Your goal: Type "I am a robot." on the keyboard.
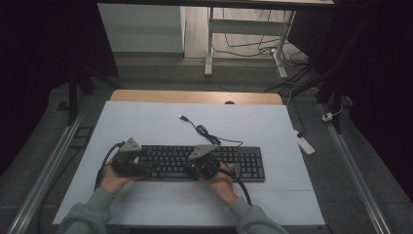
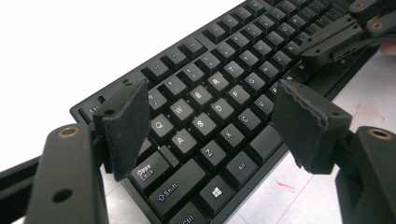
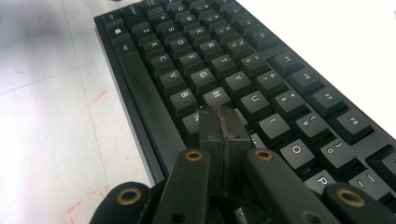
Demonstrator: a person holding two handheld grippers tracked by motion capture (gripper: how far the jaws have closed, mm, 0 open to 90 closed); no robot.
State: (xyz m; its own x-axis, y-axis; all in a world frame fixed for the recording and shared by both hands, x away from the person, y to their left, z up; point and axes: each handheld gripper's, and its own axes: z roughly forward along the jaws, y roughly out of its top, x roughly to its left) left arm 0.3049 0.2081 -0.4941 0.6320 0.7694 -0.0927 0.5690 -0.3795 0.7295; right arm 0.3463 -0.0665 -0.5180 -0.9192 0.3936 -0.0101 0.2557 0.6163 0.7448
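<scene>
The black keyboard lies across the near middle of the white table, its cable running toward the far side. I see my right gripper closed, with tips over the J key area. My left gripper stands wide above the left keys, holding nothing.

Grey sleeves on both arms, cuffs ribbed. Left gripper and right gripper are black, each topped by a grey three-cornered plate, black cable trailing back. Brass-ringed screw holes along the arms; worn, ragged black pads on the left.
</scene>
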